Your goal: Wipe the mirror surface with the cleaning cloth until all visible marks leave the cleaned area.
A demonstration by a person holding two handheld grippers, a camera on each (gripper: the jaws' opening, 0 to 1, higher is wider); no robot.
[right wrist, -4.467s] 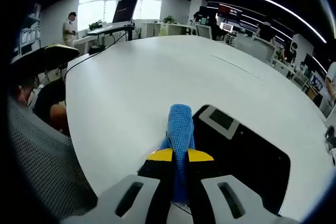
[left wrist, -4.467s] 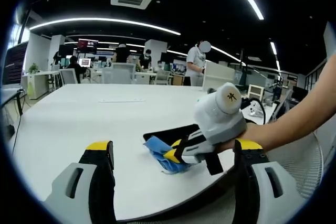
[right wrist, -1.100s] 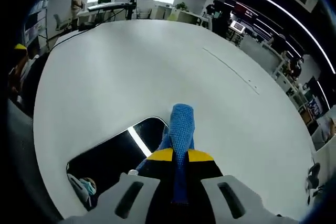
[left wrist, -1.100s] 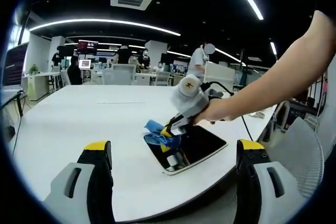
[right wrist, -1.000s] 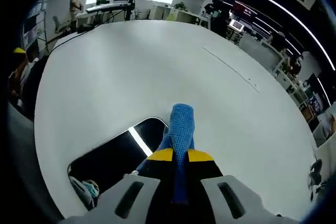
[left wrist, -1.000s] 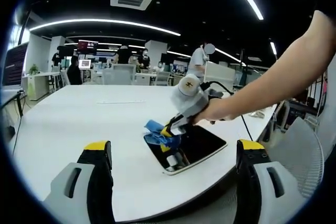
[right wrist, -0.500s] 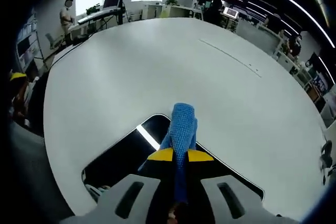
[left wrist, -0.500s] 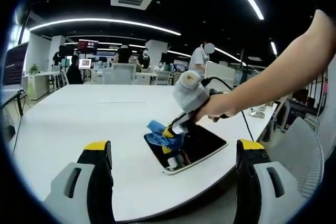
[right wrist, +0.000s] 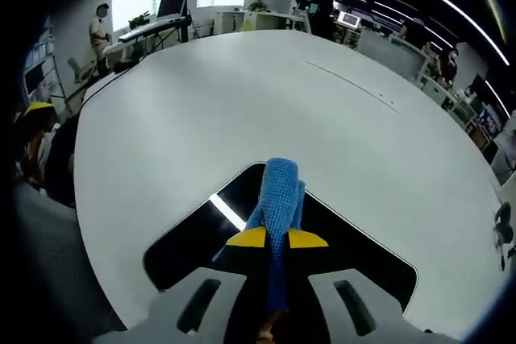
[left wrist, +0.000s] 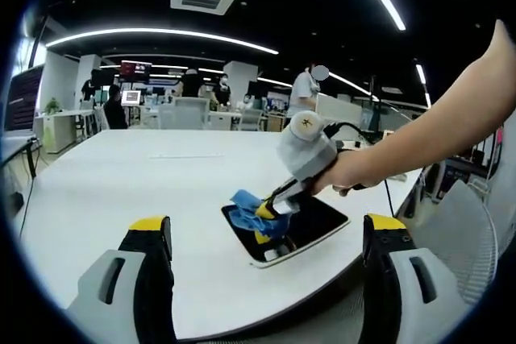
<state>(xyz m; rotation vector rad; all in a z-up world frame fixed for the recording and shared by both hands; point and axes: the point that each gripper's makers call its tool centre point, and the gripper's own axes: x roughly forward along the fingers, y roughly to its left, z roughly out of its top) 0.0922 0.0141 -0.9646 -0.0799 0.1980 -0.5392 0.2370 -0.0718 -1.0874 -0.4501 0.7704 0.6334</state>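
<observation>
A dark rectangular mirror lies flat on the white table, close to its near edge. My right gripper, held in a hand, is shut on a blue cleaning cloth and presses it onto the mirror's left part. In the right gripper view the cloth sticks out beyond the shut yellow-tipped gripper, over the mirror, which reflects a bright ceiling strip. My left gripper hangs back at the table's near edge, jaws wide apart and holding nothing.
The big white table stretches far beyond the mirror. A mesh chair stands at the right near the arm. Desks, monitors and several people fill the office behind.
The right gripper has dragged the cloth a little to the right and nearer across the mirror's left end. The left gripper has stayed still and open.
</observation>
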